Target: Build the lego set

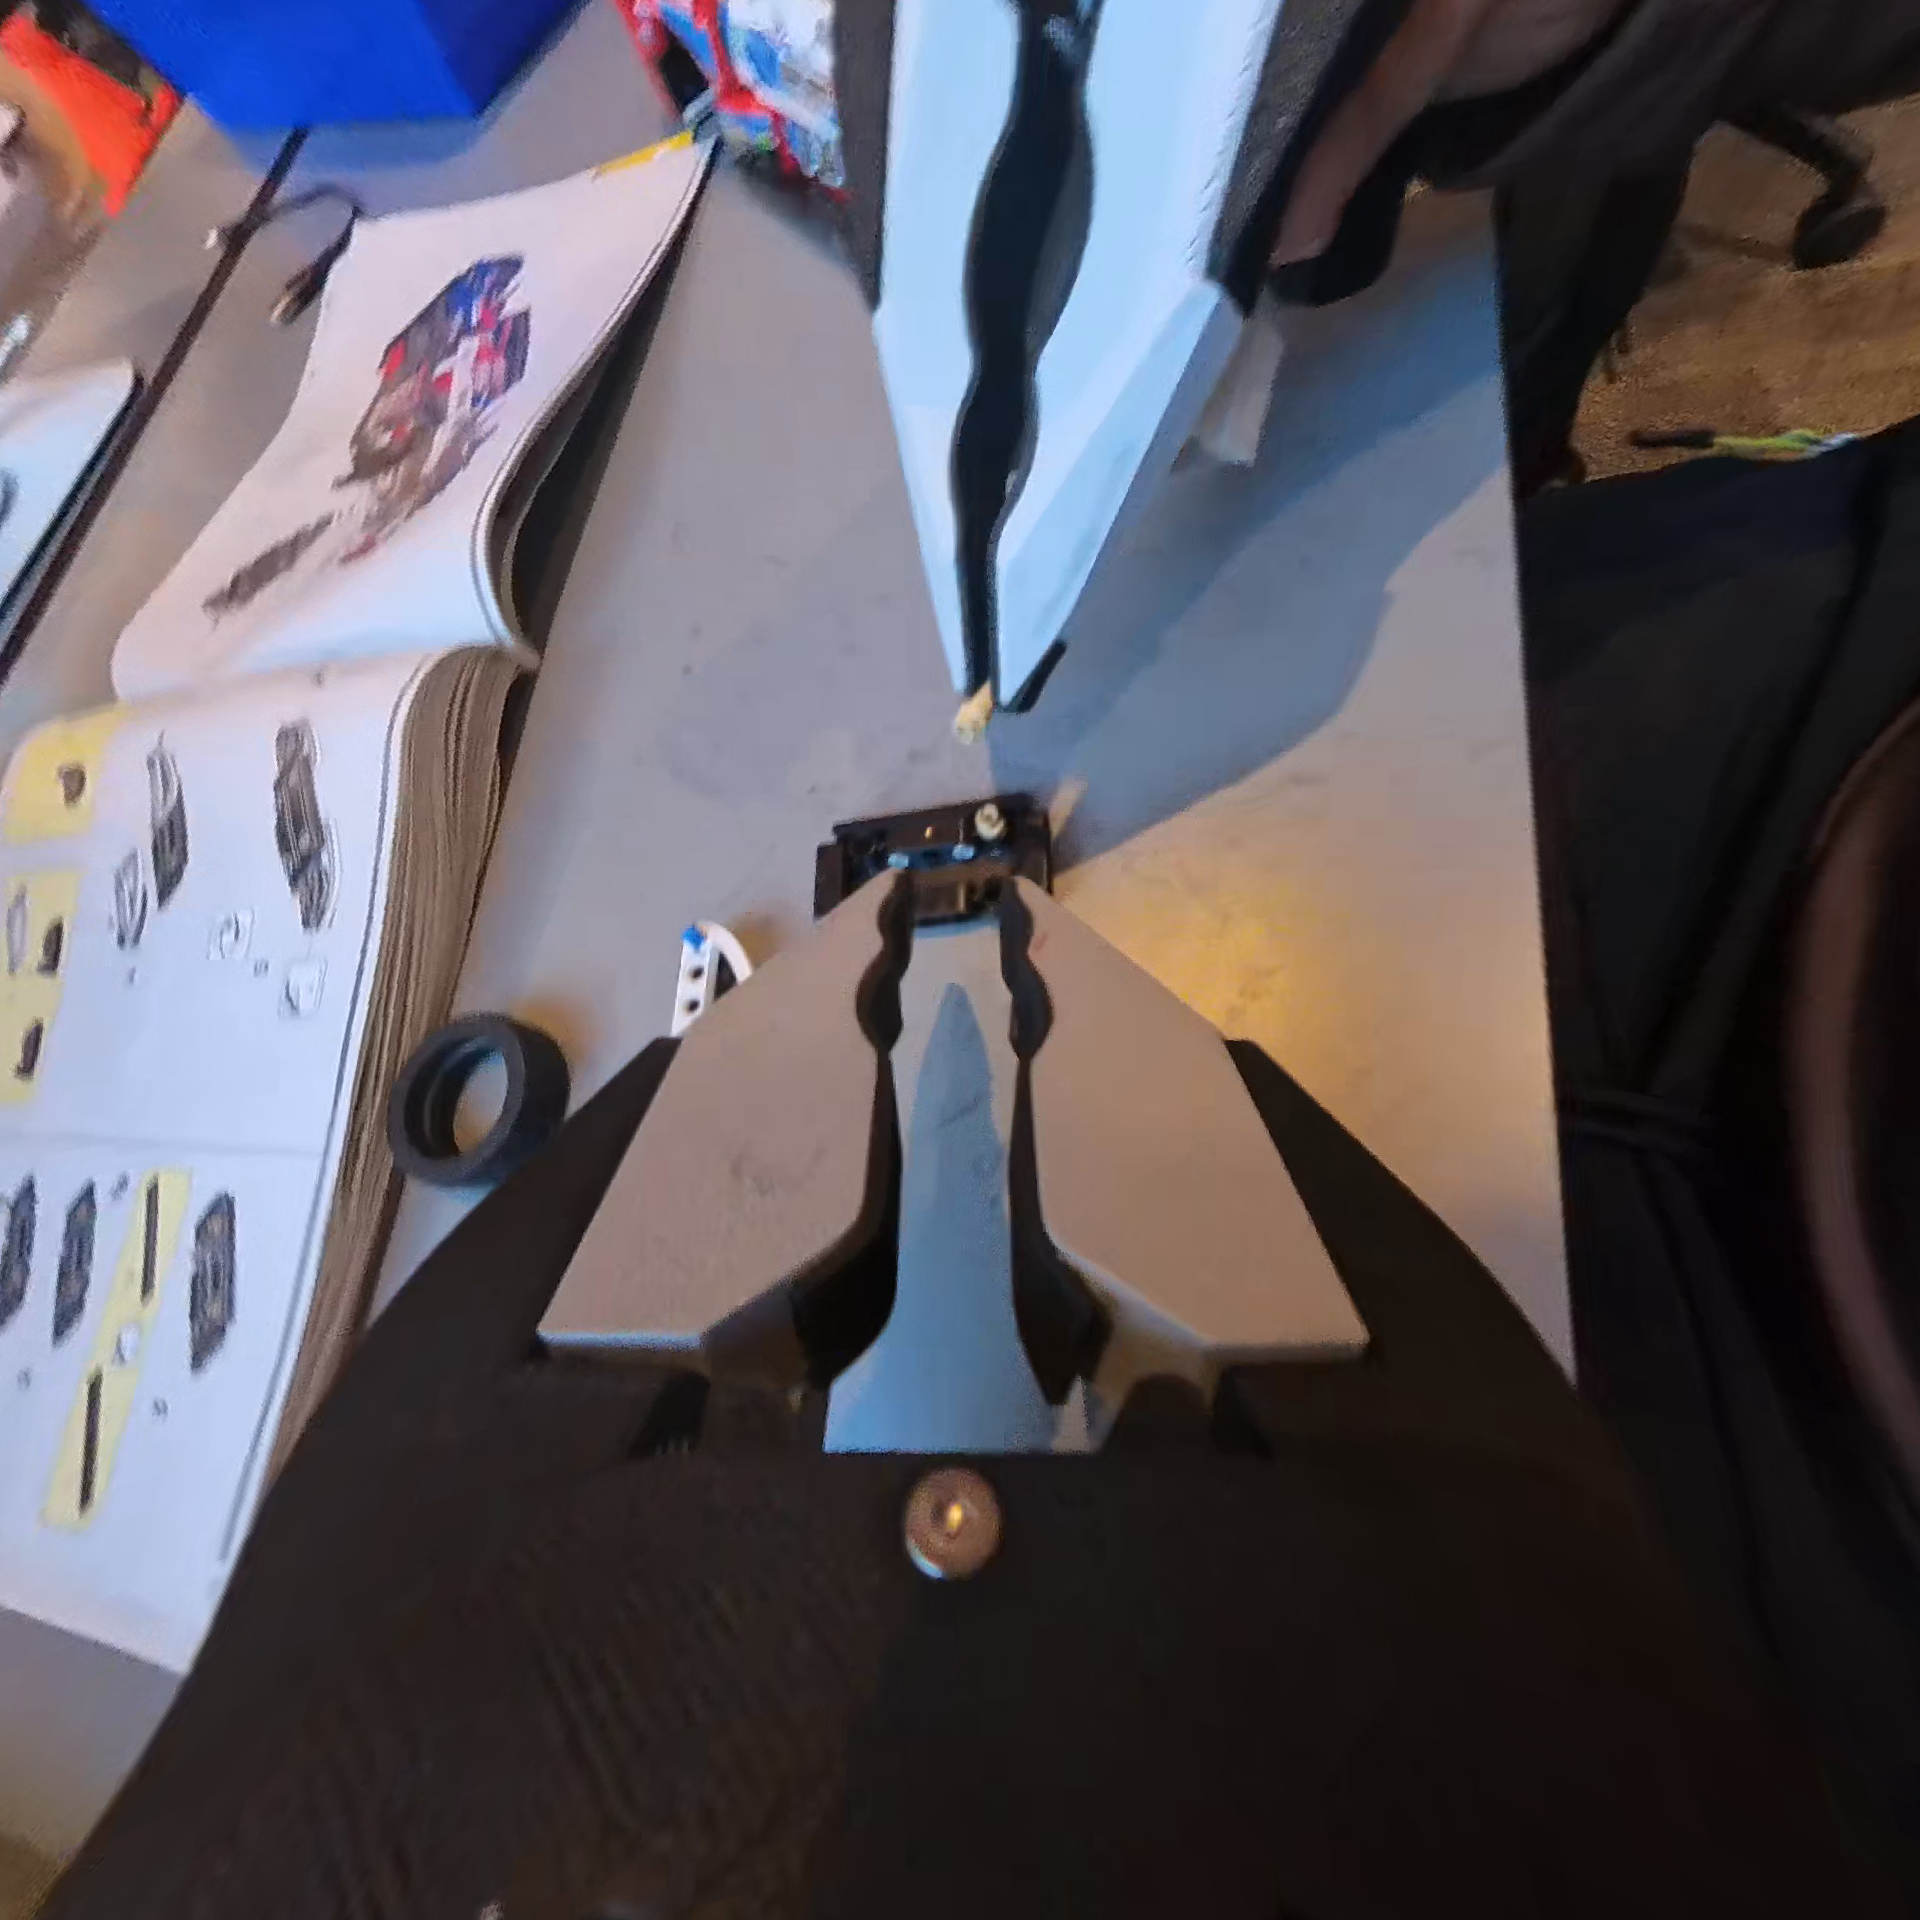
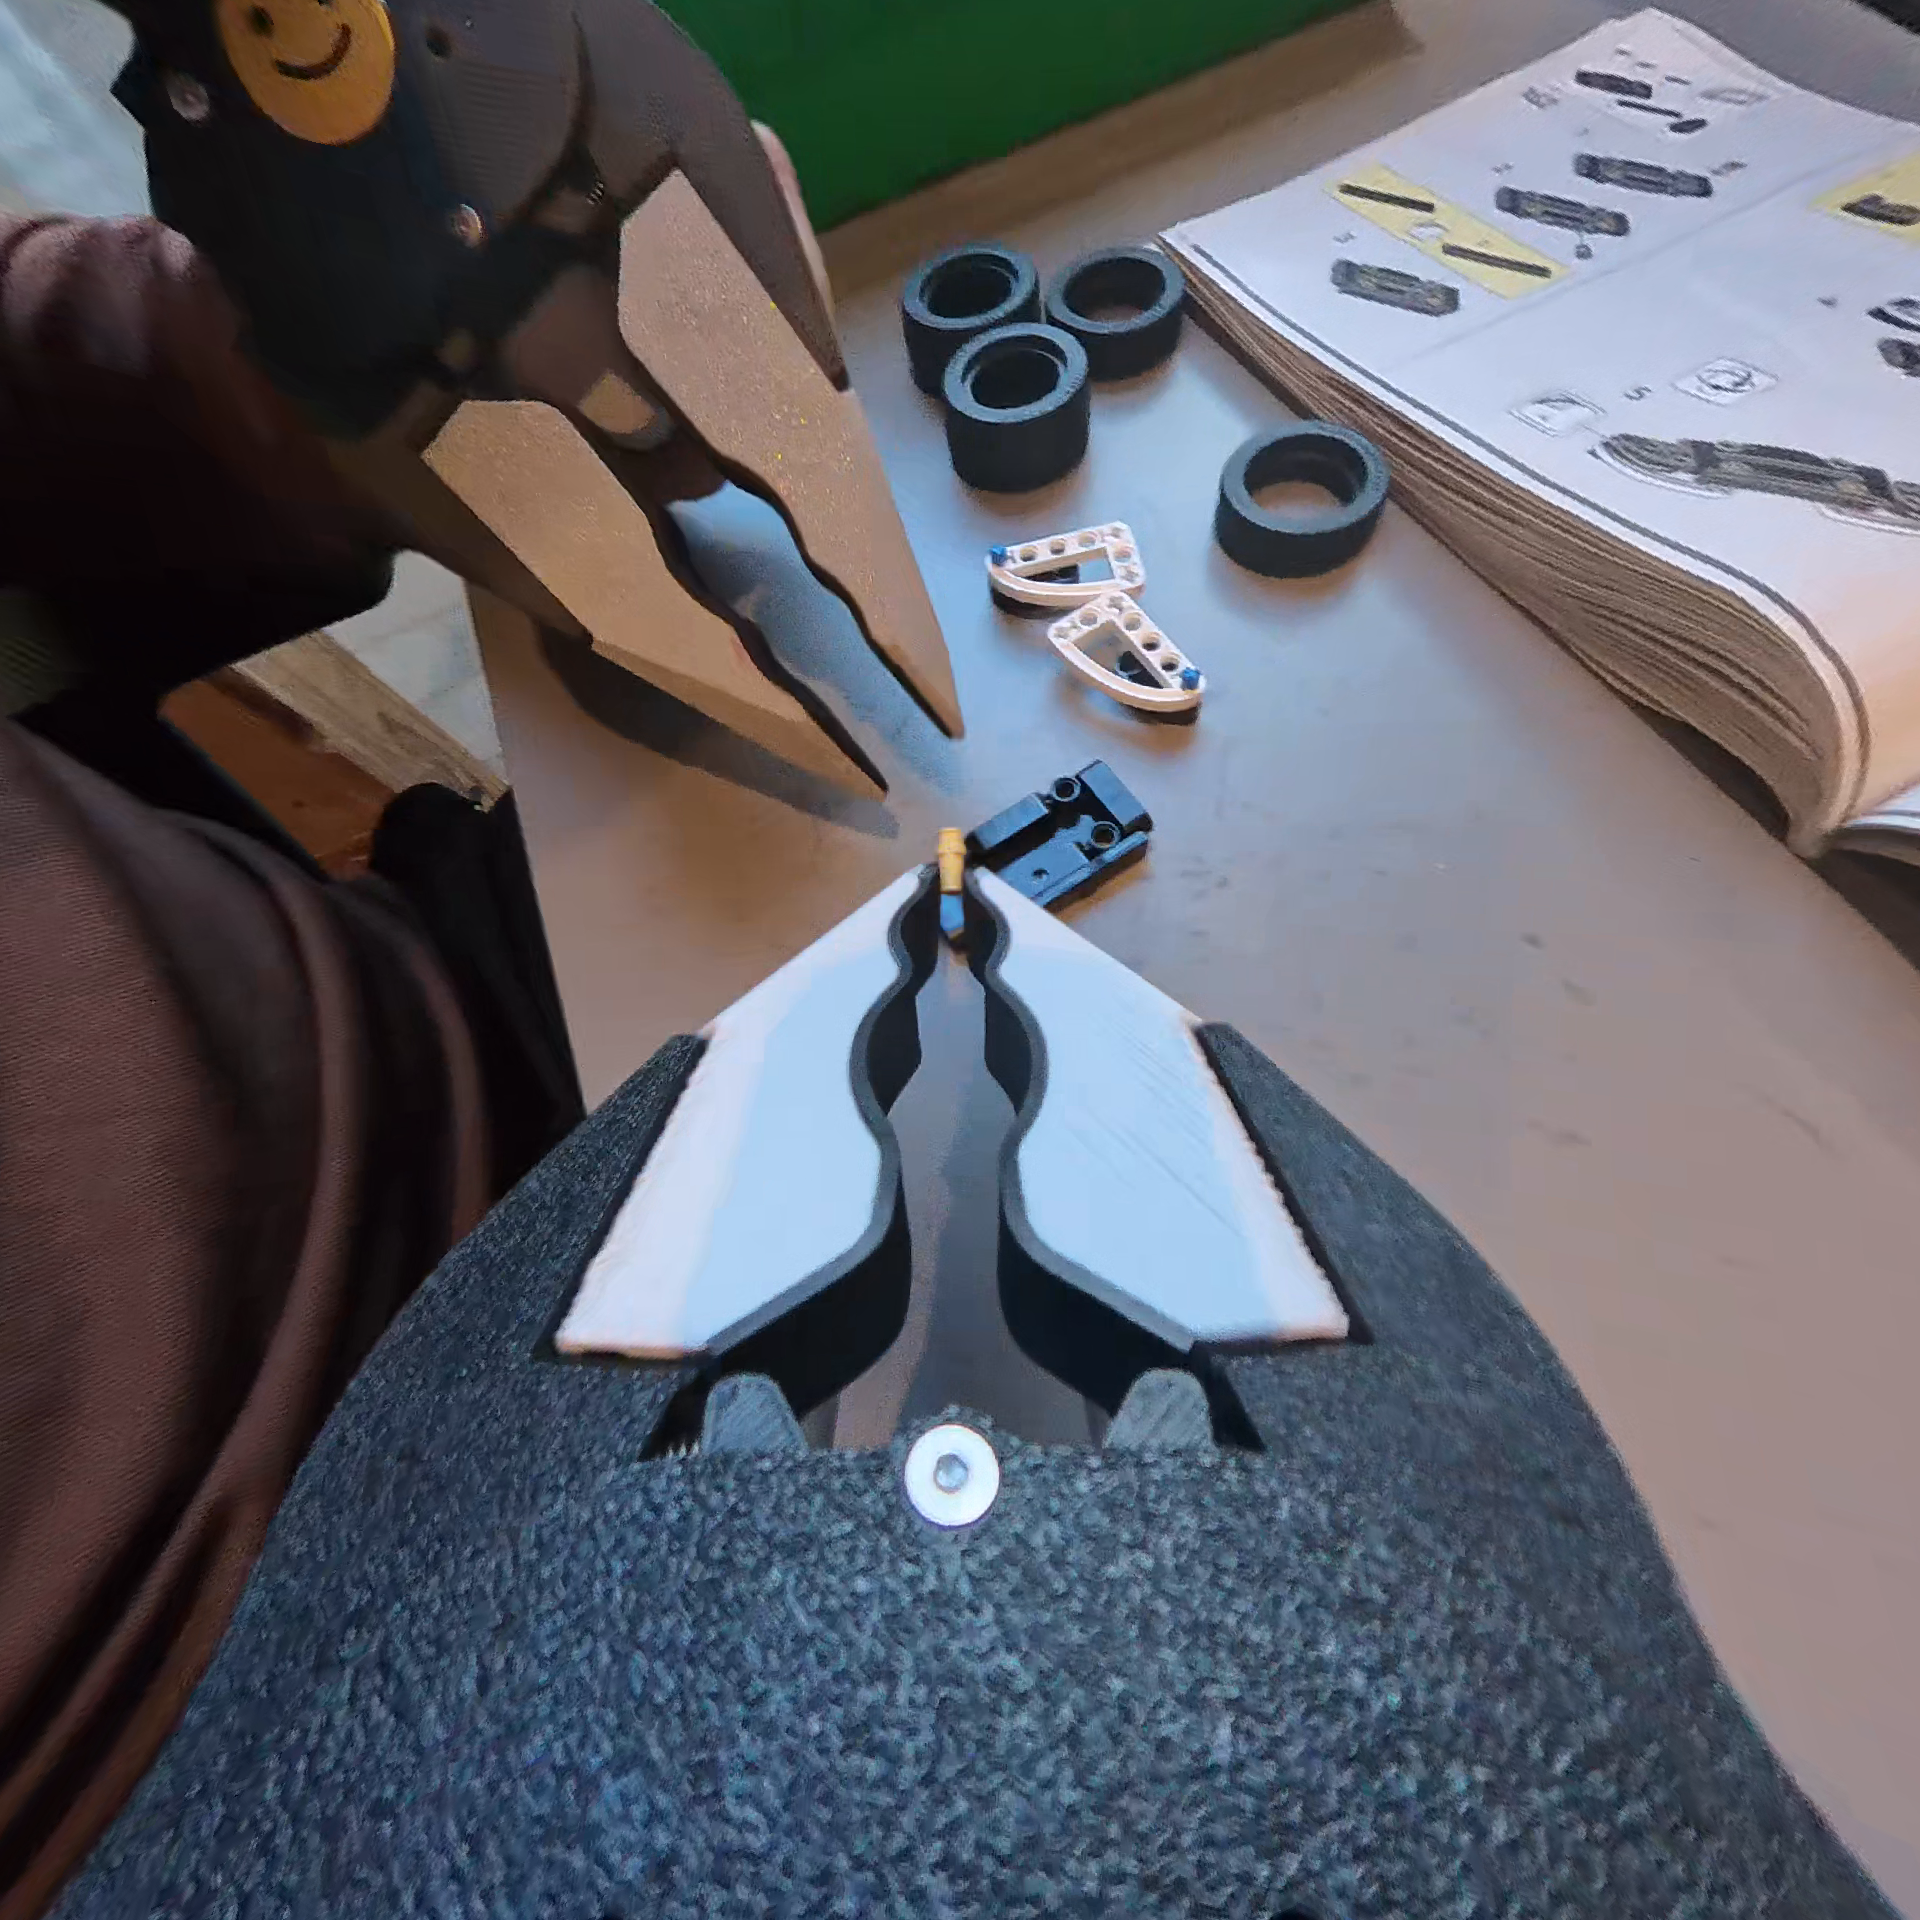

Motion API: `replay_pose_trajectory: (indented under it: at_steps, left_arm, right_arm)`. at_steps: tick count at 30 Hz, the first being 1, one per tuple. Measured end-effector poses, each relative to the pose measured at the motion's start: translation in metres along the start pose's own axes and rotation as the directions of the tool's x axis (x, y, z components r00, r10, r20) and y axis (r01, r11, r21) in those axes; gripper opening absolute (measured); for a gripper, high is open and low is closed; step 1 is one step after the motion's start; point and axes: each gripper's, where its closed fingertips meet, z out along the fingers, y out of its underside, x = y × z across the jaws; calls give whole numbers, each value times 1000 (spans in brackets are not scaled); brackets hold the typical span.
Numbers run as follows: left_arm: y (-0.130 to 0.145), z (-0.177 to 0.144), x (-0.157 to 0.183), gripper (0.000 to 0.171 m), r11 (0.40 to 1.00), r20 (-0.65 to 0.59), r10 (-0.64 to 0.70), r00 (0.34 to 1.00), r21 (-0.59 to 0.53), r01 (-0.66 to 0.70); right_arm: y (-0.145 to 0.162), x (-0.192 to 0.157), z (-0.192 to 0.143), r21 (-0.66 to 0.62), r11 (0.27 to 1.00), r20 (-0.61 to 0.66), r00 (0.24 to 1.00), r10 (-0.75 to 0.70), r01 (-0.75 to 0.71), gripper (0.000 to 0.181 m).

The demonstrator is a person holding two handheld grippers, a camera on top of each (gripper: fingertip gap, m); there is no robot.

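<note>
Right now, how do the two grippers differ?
The right gripper is shut on a tan pin; the left gripper is open and holds nothing. The right has pale fingers, the left tan ones. Both point at the black piece.

No legible text anywhere. Open instruction booklet on counter: printed step diagrams, yellow callout boxes, tiny numbers too blurred to read. Yellow smiley-face sign on far tongs' body.
</note>
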Motion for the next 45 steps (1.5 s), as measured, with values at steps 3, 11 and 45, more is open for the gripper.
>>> replay_pose_trajectory:
  at_steps: [3,11,45]
  left_arm:
    - [-10,4,2,12,1000,-16,25,1000,15,-25]
    - [29,-3,-4,24,992,2,-117,993,-52,117]
    - [-17,4,-18,11,946,-111,-287,951,123,300]
  right_arm:
    - [-1,-4,1,9,1000,12,1000,-16,16,3]
    - [27,21,3,-88,995,-125,992,35,-46,4]
    - [-11,19,1,95,962,-262,939,-223,255,3]
